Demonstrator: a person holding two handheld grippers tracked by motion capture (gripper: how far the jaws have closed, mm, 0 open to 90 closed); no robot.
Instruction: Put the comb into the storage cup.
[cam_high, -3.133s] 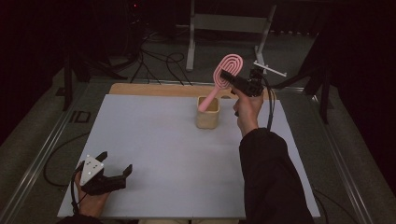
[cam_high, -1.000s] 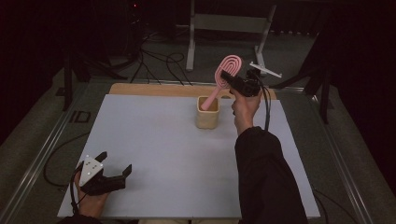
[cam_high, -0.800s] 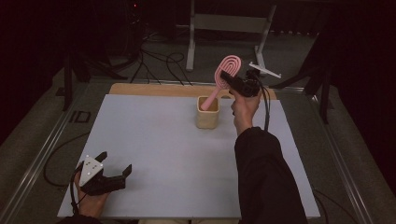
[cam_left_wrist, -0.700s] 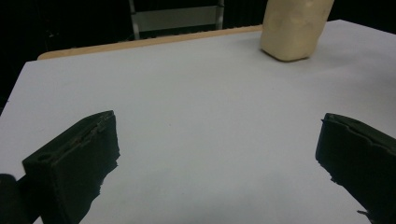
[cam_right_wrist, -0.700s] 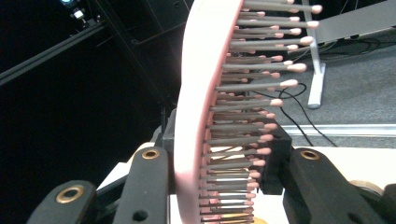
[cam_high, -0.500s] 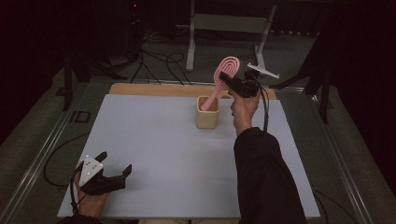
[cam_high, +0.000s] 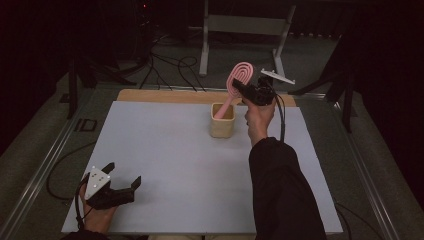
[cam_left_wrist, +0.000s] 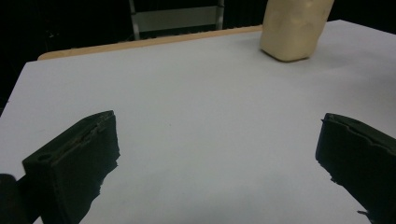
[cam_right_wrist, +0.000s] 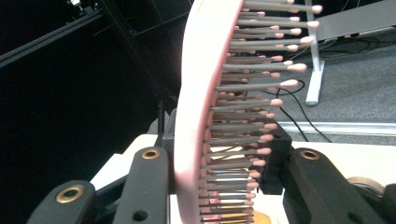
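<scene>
Two grippers sit well apart over a pale grey table (cam_high: 165, 150) whose far edge is bordered by a wooden strip (cam_high: 165, 96). Most of the tabletop is bare: the whole middle, the left half and the near right corner lie open. A small beige cup (cam_high: 222, 121) stands near the far edge, right of centre, with free surface on every side of it.

At the near left corner, the left gripper (cam_high: 121, 182) rests low at the table edge in the person's hand, jaws spread wide and holding nothing; in the left gripper view the cup (cam_left_wrist: 294, 29) stands far ahead at the upper right.

The right arm, in a dark sleeve (cam_high: 285, 190), reaches forward from the near edge and is raised above the cup. The right gripper (cam_high: 240, 87) is clenched on a pink hairbrush (cam_high: 236, 85), which tilts up to the right, its handle end dipping into the cup. In the right gripper view the brush head (cam_right_wrist: 205, 112) stands edge-on between the jaws, bristles pointing right.
</scene>
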